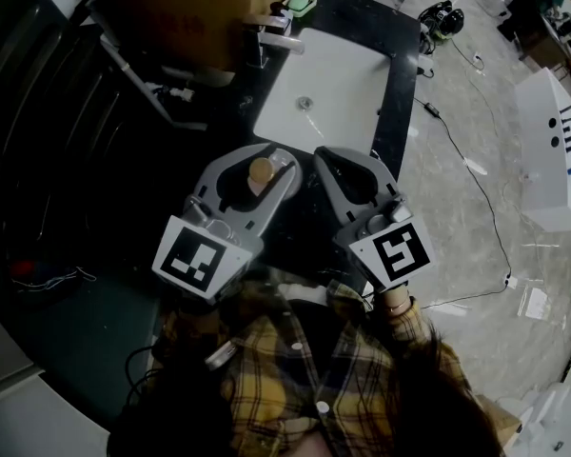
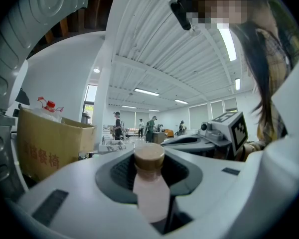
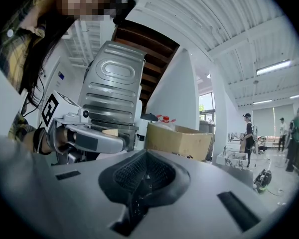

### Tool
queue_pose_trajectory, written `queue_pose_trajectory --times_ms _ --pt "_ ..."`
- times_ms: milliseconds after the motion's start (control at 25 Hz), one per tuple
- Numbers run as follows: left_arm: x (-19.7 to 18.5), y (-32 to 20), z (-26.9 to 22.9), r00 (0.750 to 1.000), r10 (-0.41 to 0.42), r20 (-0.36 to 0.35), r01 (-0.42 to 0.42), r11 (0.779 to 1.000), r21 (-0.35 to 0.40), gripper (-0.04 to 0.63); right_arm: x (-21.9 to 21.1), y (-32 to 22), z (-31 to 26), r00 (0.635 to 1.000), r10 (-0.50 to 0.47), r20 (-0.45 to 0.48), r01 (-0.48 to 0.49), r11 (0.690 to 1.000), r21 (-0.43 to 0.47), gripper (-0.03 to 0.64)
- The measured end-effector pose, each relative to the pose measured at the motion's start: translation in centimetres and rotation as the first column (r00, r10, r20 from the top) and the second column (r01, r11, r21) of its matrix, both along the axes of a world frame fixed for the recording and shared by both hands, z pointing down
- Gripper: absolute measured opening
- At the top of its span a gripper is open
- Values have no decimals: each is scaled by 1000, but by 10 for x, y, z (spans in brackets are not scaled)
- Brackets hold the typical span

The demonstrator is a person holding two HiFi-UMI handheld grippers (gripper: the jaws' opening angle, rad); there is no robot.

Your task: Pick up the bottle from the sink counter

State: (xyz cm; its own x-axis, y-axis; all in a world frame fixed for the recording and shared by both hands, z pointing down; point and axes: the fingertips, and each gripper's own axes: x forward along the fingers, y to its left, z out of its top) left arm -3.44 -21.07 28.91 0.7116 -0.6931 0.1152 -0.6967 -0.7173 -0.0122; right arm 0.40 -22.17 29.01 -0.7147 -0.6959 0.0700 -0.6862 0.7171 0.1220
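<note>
At the far left, a cardboard box (image 1: 171, 12) is seen beside the sink (image 1: 357, 74). The bottle (image 2: 150, 195) is pinched below its tan cap by the left gripper (image 1: 266, 163) and is held upright, clear of the dark counter (image 1: 401, 93). The right gripper (image 1: 341, 160) is held alongside with its fingers pressed together on nothing. The pick-up is judged all but done; only a steady grip is called for next.
</note>
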Motion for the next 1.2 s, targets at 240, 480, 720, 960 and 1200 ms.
queue_pose_trajectory --times_ms 240,480,720,960,1200 --pt "0 2 -2 1000 -4 -1 4 1000 9 127 1 2 -1 1000 -2 0 2 1000 6 16" --pt "1 5 -2 1000 -5 -1 5 1000 -4 127 1 4 -2 1000 -2 -3 2 1000 5 17" --pt "1 7 -3 1000 -5 0 5 1000 -1 127 0 4 -3 1000 -5 -2 5 1000 8 17" --pt "-1 7 -3 1000 -9 2 9 1000 -1 127 -1 5 -3 1000 -7 -4 7 1000 9 17" --pt "-2 9 -3 1000 -9 -4 9 1000 -4 127 -1 6 -3 1000 -6 -7 6 1000 10 17"
